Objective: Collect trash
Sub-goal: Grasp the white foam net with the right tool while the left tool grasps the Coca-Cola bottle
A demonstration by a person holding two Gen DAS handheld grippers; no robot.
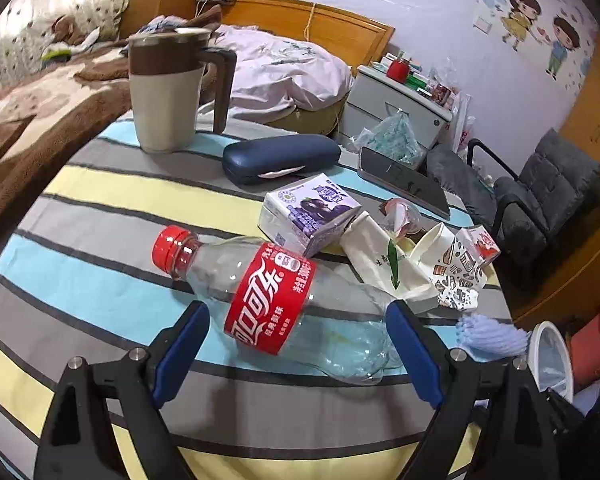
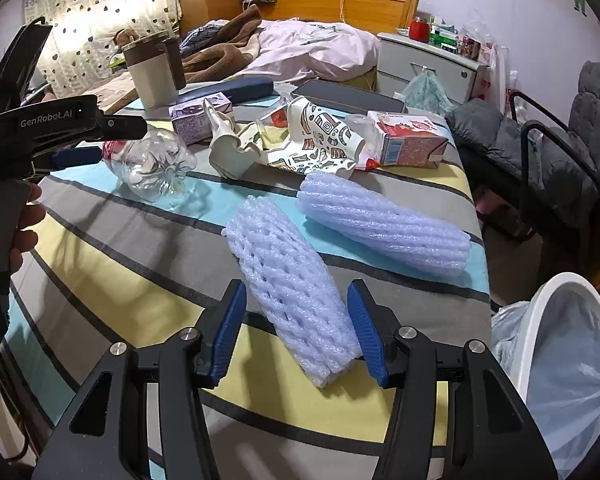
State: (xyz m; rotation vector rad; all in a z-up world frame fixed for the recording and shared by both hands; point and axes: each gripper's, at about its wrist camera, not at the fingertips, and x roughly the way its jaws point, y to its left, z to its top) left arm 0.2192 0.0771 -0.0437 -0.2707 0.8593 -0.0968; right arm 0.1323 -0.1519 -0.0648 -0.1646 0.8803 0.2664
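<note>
An empty clear cola bottle [image 1: 284, 300] with a red cap and red label lies on the striped tablecloth [image 1: 100, 216]. My left gripper [image 1: 298, 344] is open, its blue fingers either side of the bottle's body, not squeezing it. The bottle [image 2: 156, 164] and the left gripper [image 2: 78, 148] also show in the right wrist view. My right gripper [image 2: 296, 324] is open around the near end of a blue foam net sleeve [image 2: 292, 284]. A second foam sleeve [image 2: 384, 224] lies beyond it. A white bin [image 2: 568, 360] with a clear liner stands at the table's right.
Behind lie a purple milk carton [image 1: 312, 212], crushed paper cups [image 1: 448, 268], a red carton [image 2: 408, 144], a blue glasses case [image 1: 280, 156], a dark tablet [image 1: 404, 184] and a beige and brown jug [image 1: 168, 88]. A bed, nightstand and grey chair [image 2: 556, 152] surround the table.
</note>
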